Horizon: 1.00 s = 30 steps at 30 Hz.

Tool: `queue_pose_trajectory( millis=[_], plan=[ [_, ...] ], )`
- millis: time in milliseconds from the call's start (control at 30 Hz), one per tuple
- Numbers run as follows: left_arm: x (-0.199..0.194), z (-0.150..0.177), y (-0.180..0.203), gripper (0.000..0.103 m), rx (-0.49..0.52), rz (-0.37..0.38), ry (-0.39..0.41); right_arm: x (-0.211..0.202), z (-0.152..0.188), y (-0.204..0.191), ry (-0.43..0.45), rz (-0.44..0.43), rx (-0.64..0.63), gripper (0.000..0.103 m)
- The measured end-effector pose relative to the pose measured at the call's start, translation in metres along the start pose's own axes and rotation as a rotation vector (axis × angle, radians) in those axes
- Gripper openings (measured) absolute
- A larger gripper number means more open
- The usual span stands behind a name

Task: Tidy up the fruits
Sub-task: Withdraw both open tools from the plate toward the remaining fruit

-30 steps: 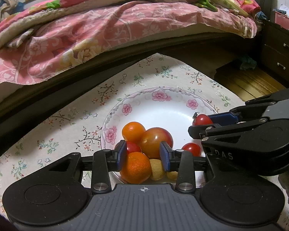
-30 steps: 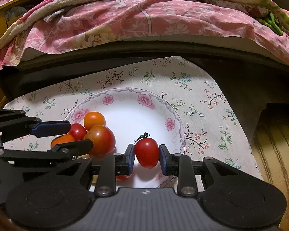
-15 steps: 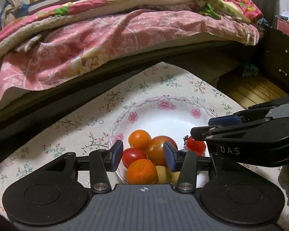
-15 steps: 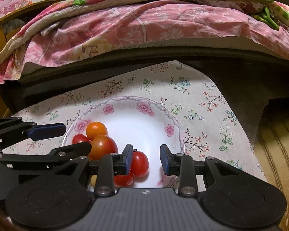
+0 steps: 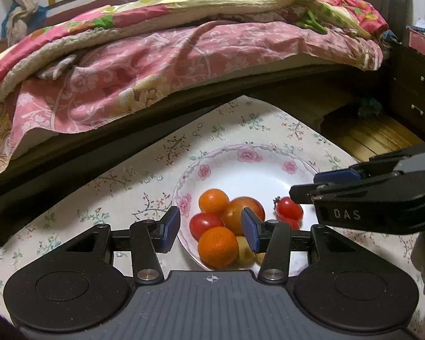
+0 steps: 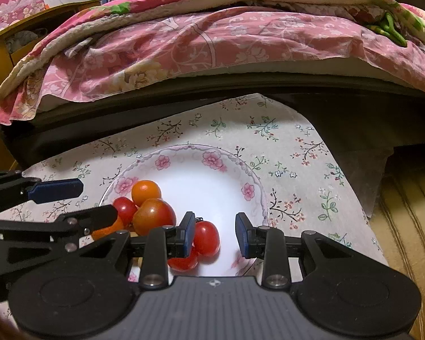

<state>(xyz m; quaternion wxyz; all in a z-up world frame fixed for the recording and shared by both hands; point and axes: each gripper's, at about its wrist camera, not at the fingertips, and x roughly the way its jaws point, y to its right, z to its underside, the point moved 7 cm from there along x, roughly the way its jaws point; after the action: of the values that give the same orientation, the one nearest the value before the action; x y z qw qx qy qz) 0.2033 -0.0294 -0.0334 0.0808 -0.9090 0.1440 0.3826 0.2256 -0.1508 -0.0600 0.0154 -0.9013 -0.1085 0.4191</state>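
- On the flowered cloth [image 5: 144, 187] covering my worktop sits the plate [image 5: 249, 153], white with pink roses round its rim; I place everything else relative to this plate.
- My left tool [image 5: 209, 228] hangs over the plate's near-left rim, jaws wide, gripping nothing; its blue pads [image 5: 171, 228] frame the fruit pile without touching it.
- Inside the plate, toward its left half, the fruit forms one cluster: a near orange [image 5: 218, 247], a far orange [image 5: 214, 200], a large red-orange tomato [image 5: 240, 211] between them, and a small red tomato [image 5: 205, 225] on the cluster's left.
- Pale yellowish fruit [image 5: 245, 253] lies at the plate's near edge, partly hidden behind my left tool's right finger; what it is I cannot tell.
- My right tool [image 6: 214, 235] hovers over the plate's near-right part, jaws wide, holding nothing.
- Two cherry tomatoes rest on the plate floor beside the right tool's left pad: the upper cherry tomato [image 6: 206, 238], stem attached, and the lower cherry tomato [image 6: 184, 260] touching it.
- Whether the pad touches the upper cherry tomato I cannot tell.
- Beyond the plate's far side stands a bed with a pink floral quilt [image 6: 212, 42] overhanging its dark frame.
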Motion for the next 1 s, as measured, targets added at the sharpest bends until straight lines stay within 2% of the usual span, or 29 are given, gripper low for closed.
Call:
queue_pose_trajectory(
  millis=[1000],
  plan=[
    [-0.057, 0.045, 0.023, 0.062, 0.057, 0.013, -0.041, -0.062, 0.046, -0.041, 0.004, -0.01, -0.064, 0.034]
  ],
)
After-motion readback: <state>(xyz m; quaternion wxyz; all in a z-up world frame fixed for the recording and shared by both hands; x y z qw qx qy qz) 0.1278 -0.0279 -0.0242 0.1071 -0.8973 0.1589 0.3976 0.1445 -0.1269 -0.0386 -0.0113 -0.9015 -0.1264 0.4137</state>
